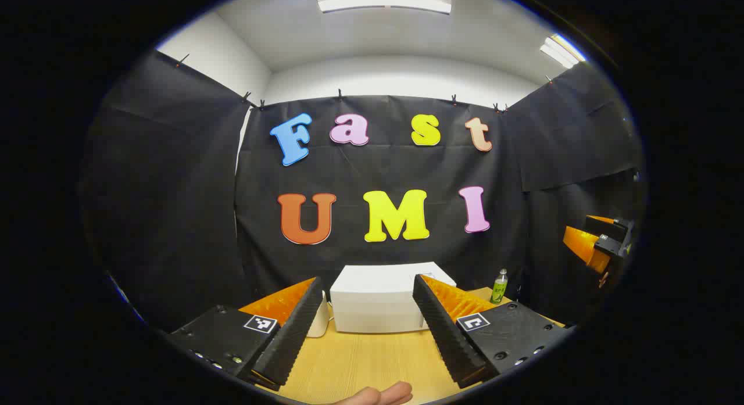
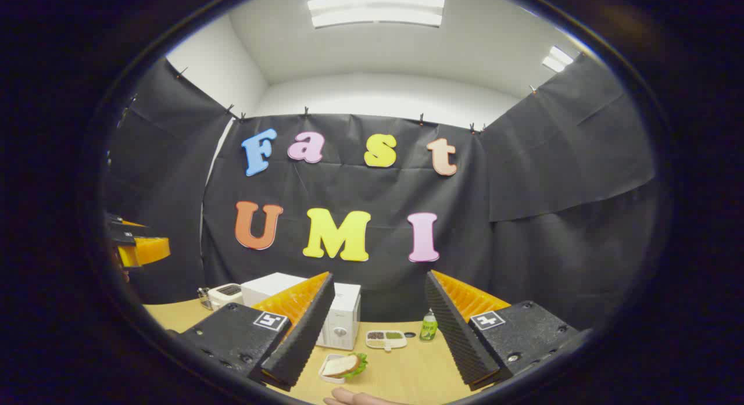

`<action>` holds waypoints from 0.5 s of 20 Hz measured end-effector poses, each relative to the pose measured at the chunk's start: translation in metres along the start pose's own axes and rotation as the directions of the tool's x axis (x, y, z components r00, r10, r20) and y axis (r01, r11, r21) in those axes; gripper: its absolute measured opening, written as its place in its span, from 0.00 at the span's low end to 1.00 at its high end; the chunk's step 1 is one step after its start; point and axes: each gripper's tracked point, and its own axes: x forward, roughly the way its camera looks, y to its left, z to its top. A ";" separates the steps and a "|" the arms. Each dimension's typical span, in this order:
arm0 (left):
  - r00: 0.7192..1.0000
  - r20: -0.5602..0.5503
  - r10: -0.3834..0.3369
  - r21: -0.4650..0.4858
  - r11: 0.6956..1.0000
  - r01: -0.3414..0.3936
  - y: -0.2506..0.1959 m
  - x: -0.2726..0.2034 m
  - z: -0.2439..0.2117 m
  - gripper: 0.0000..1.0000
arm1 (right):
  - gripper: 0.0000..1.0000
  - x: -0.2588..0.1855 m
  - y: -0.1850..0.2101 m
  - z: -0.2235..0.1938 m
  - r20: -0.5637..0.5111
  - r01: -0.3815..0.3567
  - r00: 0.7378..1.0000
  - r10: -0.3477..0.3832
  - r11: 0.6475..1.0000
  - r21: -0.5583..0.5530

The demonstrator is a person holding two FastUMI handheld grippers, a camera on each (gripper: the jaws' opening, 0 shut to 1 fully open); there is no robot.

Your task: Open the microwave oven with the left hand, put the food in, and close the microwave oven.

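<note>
A finger hides part of the microwave oven [image 2: 343, 318].

From my remote station: a pale wood-grain table [image 1: 360, 358] with a matt finish carries a smooth white microwave oven [image 1: 378, 303] that looks like plastic or painted metal. I see ribbed fingers on the left gripper [image 1: 363, 329], and a glossy plastic bottle [image 1: 499, 286] against matt, creased black cloth [image 2: 552, 178].

No wording can be read. A square black-and-white coded marker [image 1: 260, 323] sits on each gripper body just behind the jaws. Beyond the jaws, the green bottle [image 2: 429, 327] carries a label, probably printed, too small to read.
</note>
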 end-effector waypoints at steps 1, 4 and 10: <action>1.000 0.001 -0.002 -0.004 1.000 0.002 0.001 0.002 0.001 0.96 | 0.99 0.001 0.001 -0.002 -0.001 0.000 1.000 0.000 1.000 -0.007; 1.000 -0.015 -0.021 -0.005 1.000 0.021 -0.002 0.007 -0.003 0.96 | 0.99 0.004 0.004 -0.009 -0.013 -0.007 1.000 0.007 1.000 0.003; 0.996 -0.022 -0.084 -0.090 0.993 0.082 -0.017 0.019 -0.009 0.96 | 0.99 0.006 -0.001 -0.017 -0.006 -0.007 1.000 0.007 0.998 0.063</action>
